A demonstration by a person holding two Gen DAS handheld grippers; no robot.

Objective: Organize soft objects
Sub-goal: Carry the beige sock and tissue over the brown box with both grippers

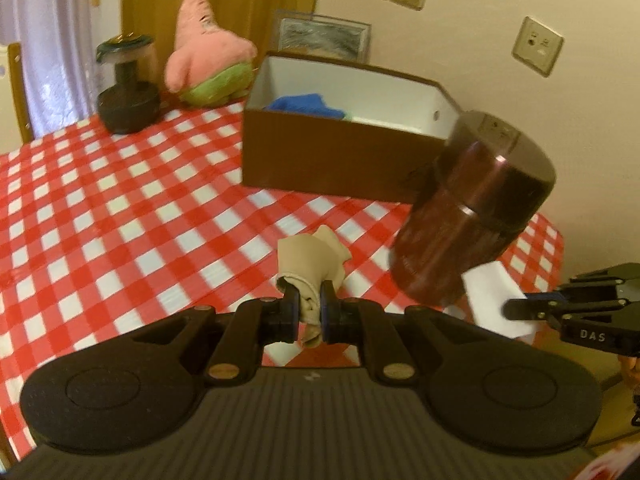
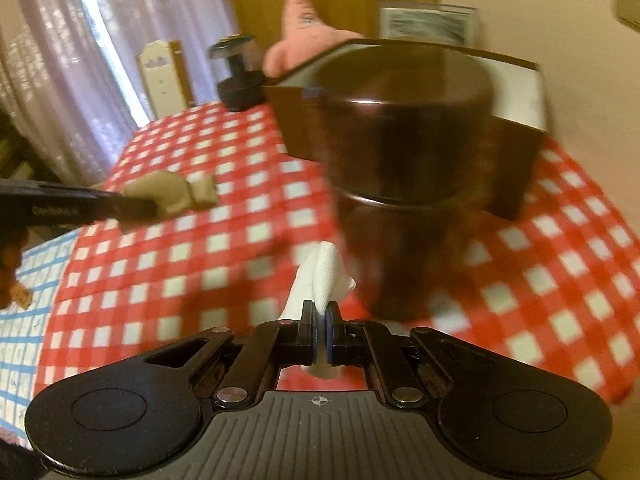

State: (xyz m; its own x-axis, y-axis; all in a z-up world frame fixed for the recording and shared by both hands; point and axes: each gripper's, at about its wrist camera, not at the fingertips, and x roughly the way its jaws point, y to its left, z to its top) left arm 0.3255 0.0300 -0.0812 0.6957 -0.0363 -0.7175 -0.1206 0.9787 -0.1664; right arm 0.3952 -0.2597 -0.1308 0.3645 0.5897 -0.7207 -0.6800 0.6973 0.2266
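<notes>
My left gripper [image 1: 308, 312] is shut on a beige cloth [image 1: 310, 264] and holds it above the checkered table [image 1: 100, 208]. It also shows in the right wrist view [image 2: 152, 206] with the beige cloth [image 2: 176, 192]. My right gripper [image 2: 321, 336] is shut on a white cloth [image 2: 320, 276], close in front of a dark brown jar [image 2: 408, 160]. In the left view the right gripper [image 1: 520, 308] holds the white cloth [image 1: 492, 300] beside the jar [image 1: 472, 208]. A brown box [image 1: 340, 156] holds a blue cloth [image 1: 308, 106].
A pink star plush toy [image 1: 204, 52] and a dark lidded glass jar [image 1: 126, 84] stand at the table's far left. The box [image 2: 516, 160] stands behind the brown jar. A blue-checked surface [image 2: 32, 300] lies beyond the table's left edge.
</notes>
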